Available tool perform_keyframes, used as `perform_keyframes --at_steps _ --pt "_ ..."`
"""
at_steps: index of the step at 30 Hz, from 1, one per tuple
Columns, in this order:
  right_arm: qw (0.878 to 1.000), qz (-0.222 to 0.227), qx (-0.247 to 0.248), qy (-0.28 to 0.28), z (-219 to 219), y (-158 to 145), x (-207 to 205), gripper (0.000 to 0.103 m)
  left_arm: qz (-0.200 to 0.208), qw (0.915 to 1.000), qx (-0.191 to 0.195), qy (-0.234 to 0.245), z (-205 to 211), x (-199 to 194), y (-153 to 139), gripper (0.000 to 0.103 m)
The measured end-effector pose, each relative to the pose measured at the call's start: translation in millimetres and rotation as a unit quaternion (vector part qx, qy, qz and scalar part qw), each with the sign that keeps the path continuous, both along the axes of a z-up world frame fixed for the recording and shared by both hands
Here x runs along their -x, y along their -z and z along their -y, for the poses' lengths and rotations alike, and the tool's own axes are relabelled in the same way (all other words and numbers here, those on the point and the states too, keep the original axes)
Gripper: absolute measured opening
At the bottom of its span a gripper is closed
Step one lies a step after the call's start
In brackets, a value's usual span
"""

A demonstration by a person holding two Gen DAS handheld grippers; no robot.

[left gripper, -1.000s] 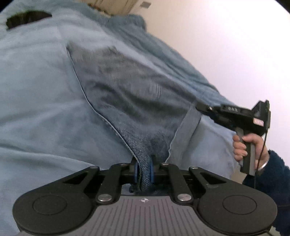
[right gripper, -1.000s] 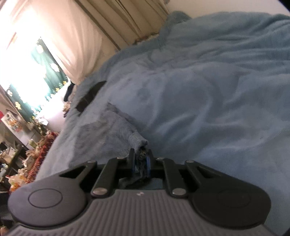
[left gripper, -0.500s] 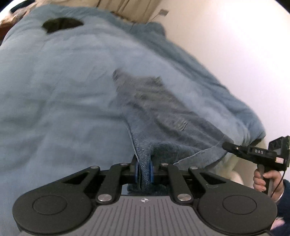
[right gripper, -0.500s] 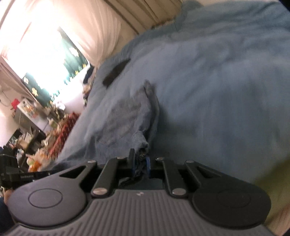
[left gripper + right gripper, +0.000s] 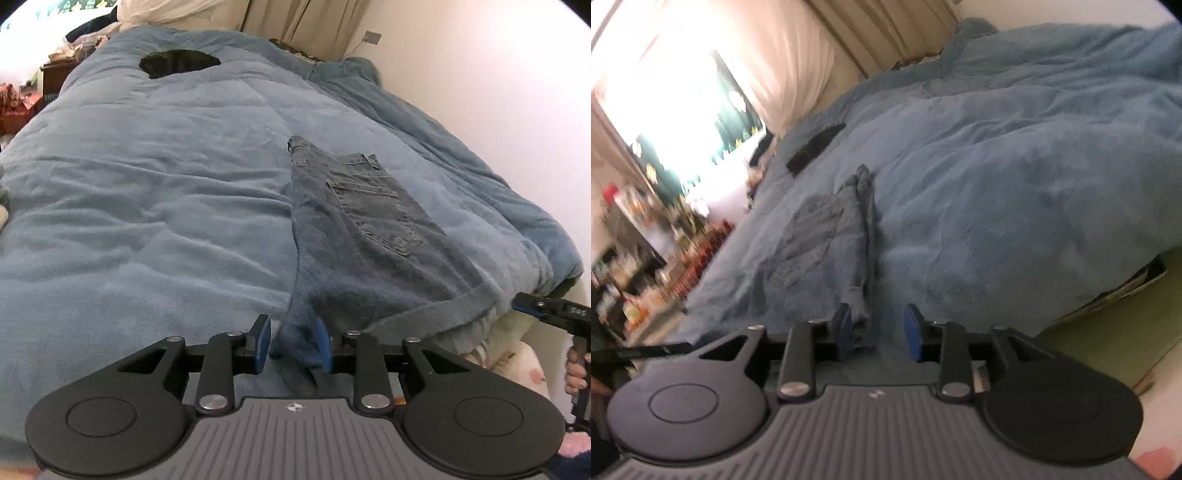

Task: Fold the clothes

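The blanket (image 5: 155, 192) is soft, fuzzy cloth with a matt look and small wrinkles. The jeans (image 5: 369, 229) are thick denim, rougher, with stitched seams and a sewn pocket. The left gripper (image 5: 293, 345) is matt black plastic with shiny round metal screws, smooth blue pads (image 5: 263, 341) and a grey ridged plate. The curtain (image 5: 783, 70) is thin pale cloth.

jeans (image 5: 369, 229) pulled flat, both grippers' jaws opening

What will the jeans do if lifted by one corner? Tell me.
The jeans would probably sag and unfold, since they already drape in soft creases over the blanket. Probably heavyish: the denim looks thick, with stitched pockets. They seem unlikely to slide freely, as the blanket looks fuzzy.
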State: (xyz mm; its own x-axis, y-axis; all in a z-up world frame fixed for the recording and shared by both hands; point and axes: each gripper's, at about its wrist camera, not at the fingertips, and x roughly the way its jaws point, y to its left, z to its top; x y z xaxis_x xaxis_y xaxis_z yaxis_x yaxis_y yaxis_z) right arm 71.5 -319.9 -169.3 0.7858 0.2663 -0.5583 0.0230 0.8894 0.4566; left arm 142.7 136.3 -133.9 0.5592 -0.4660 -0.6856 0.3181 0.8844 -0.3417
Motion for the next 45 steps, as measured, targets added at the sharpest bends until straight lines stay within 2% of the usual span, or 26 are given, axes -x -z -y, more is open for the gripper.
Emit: perform_keyframes --at_steps 1,3,5,6,8,9,13,15,17,19,25,26,28,29,32,34,35,36,39,41,44,45 --pt "1.0 -0.003 0.012 -0.006 -4 -2 -4 0.048 -0.008 0.9999 0.012 -0.002 -1 2 1 0.031" --pt "0.999 -0.006 0.028 -0.022 -7 -7 -9 0.069 -0.032 0.9986 0.04 -0.008 -6 7 4 0.036" --pt "0.999 0.001 0.038 -0.036 -6 -13 -9 0.078 -0.044 0.9974 0.053 -0.018 -7 8 12 0.036" --pt "0.998 0.006 0.041 -0.042 -5 -17 -9 0.083 -0.049 0.9967 0.06 -0.024 -7 9 16 0.034" --pt "0.997 0.01 0.048 -0.051 -6 -24 -11 0.089 -0.056 0.9955 0.069 -0.031 -7 7 22 0.015" --pt "0.997 0.005 0.052 -0.053 -8 -28 -14 0.09 -0.059 0.9949 0.075 -0.033 -8 6 24 0.008" --pt "0.997 0.005 0.063 -0.053 -12 -41 -17 0.092 -0.058 0.9944 0.08 -0.039 -19 6 17 0.005" --pt "0.996 0.015 0.072 -0.053 -14 -44 -18 0.097 -0.059 0.9943 0.075 -0.047 -28 5 17 0.005" --pt "0.995 0.011 0.084 -0.048 -16 -42 -24 0.102 -0.08 0.9915 0.086 -0.056 -32 2 26 0.005" --pt "0.994 0.004 0.096 -0.044 -19 -40 -28 0.102 -0.083 0.9912 0.092 -0.047 -28 4 30 0.006" --pt "0.985 -0.018 0.169 -0.041 -24 -45 -38 0.102 -0.086 0.9917 0.085 -0.045 -26 11 25 0.023" --pt "0.982 -0.018 0.179 -0.05 -24 -47 -41 0.102 -0.079 0.9924 0.085 -0.04 -27 14 20 0.025" --pt "0.981 -0.016 0.177 -0.071 -20 -53 -50 0.102 -0.059 0.9945 0.08 -0.032 -27 19 9 0.036" --pt "0.981 -0.015 0.174 -0.082 -17 -56 -55 0.102 -0.046 0.9958 0.074 -0.028 -25 20 2 0.037" --pt "0.983 -0.01 0.15 -0.11 -11 -67 -78 0.099 -0.019 0.9969 0.075 -0.016 -19 10 -17 0.037" --pt "0.983 -0.002 0.141 -0.118 -11 -74 -96 0.09 -0.009 0.9969 0.078 -0.007 -12 -7 -25 0.038" --pt "0.983 0.0 0.142 -0.12 -12 -76 -108 0.082 -0.005 0.997 0.078 0.001 -7 -20 -28 0.038" --pt "0.982 0.002 0.144 -0.124 -14 -77 -122 0.072 -0.001 0.997 0.077 0.009 -1 -34 -31 0.04" --pt "0.981 0.009 0.142 -0.135 -17 -76 -164 0.053 0.012 0.9979 0.056 0.029 20 -87 -32 0.04" --pt "0.981 0.008 0.135 -0.136 -20 -71 -195 0.045 0.018 0.9978 0.049 0.041 36 -126 -27 0.041" --pt "0.983 0.0 0.117 -0.141 -24 -56 -249 0.042 0.008 0.9972 0.062 0.042 54 -184 -13 0.04" --pt "0.983 -0.005 0.113 -0.143 -26 -50 -265 0.04 0.002 0.9967 0.068 0.044 60 -200 -7 0.036"
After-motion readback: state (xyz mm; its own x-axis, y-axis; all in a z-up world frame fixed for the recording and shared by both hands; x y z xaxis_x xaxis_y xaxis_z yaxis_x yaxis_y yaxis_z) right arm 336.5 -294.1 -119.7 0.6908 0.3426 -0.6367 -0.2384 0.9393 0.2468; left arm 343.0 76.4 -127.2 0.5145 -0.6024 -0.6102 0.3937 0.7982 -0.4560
